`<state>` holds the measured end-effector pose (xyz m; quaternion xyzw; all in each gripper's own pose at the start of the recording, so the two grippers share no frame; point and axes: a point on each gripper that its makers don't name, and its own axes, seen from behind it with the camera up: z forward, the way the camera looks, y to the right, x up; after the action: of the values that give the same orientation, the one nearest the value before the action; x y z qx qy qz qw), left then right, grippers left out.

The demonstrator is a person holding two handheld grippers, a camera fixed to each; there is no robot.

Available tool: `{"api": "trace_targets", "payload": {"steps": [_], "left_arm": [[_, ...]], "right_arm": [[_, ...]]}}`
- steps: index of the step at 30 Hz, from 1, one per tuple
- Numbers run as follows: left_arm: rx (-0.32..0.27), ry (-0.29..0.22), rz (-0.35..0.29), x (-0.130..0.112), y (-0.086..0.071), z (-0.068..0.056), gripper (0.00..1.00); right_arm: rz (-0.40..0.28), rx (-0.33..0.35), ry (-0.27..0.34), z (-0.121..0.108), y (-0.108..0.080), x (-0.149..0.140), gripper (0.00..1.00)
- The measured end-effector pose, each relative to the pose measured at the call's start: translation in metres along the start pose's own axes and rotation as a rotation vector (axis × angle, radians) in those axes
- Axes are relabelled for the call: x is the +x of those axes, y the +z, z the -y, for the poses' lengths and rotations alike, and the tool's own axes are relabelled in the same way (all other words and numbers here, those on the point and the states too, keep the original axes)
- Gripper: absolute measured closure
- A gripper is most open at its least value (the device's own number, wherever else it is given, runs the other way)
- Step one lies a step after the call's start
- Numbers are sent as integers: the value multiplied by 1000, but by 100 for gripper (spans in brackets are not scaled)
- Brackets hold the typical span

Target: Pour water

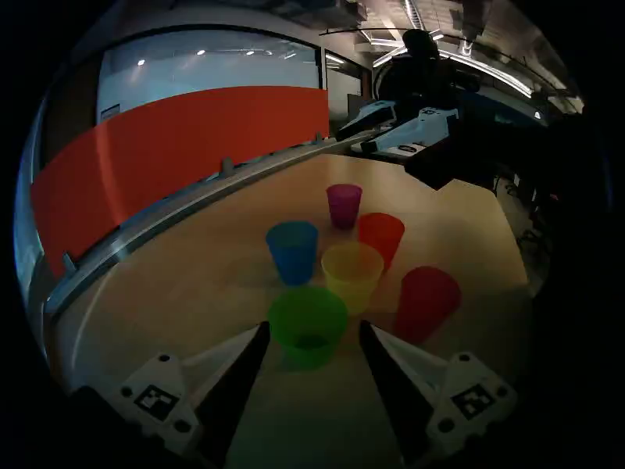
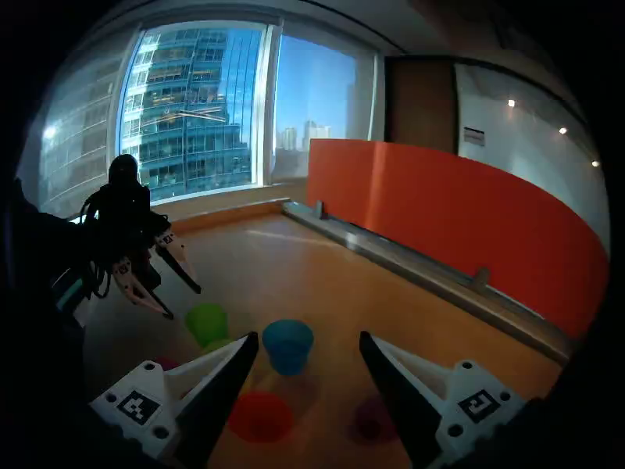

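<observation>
We found the left gripper [image 1: 312, 330] wide open and holding nothing. The green cup [image 1: 307, 324] stood upright on the table [image 1: 180, 289] in the gap at its fingertips. We could not tell whether either finger touched it. The right gripper [image 2: 307, 338] was also spread wide and empty, hanging above the table, with the blue cup [image 2: 287, 344] showing lower down in its gap.

In the left gripper view, bare wood lay open to the left of the cups, as far as a metal rail [image 1: 195, 195] along the table's left edge. An orange panel [image 1: 180, 148] stood behind the rail. On the right, the table's curved edge ran near the red cup [image 1: 426, 301].

The six cups made a tight cluster, all upright. The yellow cup [image 1: 352, 273] stood just beyond the green one, with the blue cup to its left and the red to its right. The orange cup [image 1: 380, 234] was just behind the yellow, and the purple cup [image 1: 344, 203] was farthest. We could not tell whether any cup held water. Past the purple cup, the right gripper was raised over the far side of the table.
</observation>
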<state>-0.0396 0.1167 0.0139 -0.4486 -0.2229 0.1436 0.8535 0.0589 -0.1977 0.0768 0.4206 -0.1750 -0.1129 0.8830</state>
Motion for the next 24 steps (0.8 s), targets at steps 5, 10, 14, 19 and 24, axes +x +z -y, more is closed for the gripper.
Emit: {"api": "trace_targets", "payload": {"steps": [5,10,14,19,24], "left_arm": [[10,2,19,-7,6,3,16],[13,-7,31,-14,12,6,16],[9,-13,41,-19,17,6,16],[2,-23,53,-24,24,6,16],[-8,-36,59,-28,31,5,16]], "right_arm": [[13,7,-2,1,7,-4,0],[22,15,-5,3,13,-6,0],[29,20,-6,4,16,-8,0],[40,23,-6,4,22,-10,0],[45,30,-2,5,28,-10,0]]}}
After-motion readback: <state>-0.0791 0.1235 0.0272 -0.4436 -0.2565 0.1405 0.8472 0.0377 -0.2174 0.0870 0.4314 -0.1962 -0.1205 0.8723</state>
